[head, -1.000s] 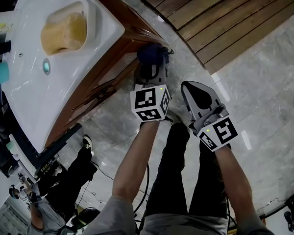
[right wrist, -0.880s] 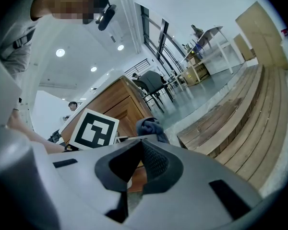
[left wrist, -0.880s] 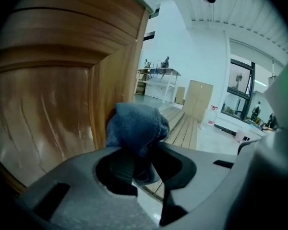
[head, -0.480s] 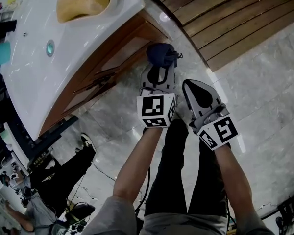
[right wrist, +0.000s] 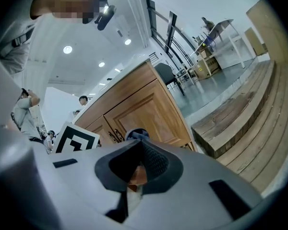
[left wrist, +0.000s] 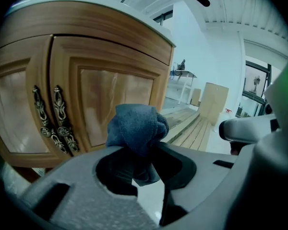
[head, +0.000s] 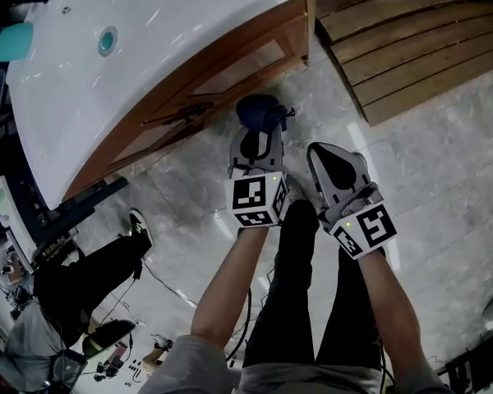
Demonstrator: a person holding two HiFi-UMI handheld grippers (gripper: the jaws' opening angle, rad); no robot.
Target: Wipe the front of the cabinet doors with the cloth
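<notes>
A dark blue cloth (head: 260,111) is bunched in my left gripper (head: 256,138), whose jaws are shut on it. In the left gripper view the cloth (left wrist: 137,126) is held up before the right-hand wooden cabinet door (left wrist: 105,97), a little to the right of the two ornate metal handles (left wrist: 62,126). I cannot tell whether the cloth touches the wood. My right gripper (head: 337,161) hangs beside the left one, over the floor, shut and holding nothing. In its own view my right gripper (right wrist: 140,145) points toward the cabinet (right wrist: 149,111).
A white sink top (head: 148,48) with a drain (head: 108,40) overhangs the cabinet. A slatted wooden platform (head: 411,48) lies on the grey marble floor (head: 444,162) to the right. A person's leg and shoe (head: 140,230) and cables (head: 160,286) are at lower left.
The view has swung, so the sink top and cabinet slid up and to the right. My left gripper with the cloth dropped slightly in the picture, from the cabinet's corner toward the door front. The right barely moved.
</notes>
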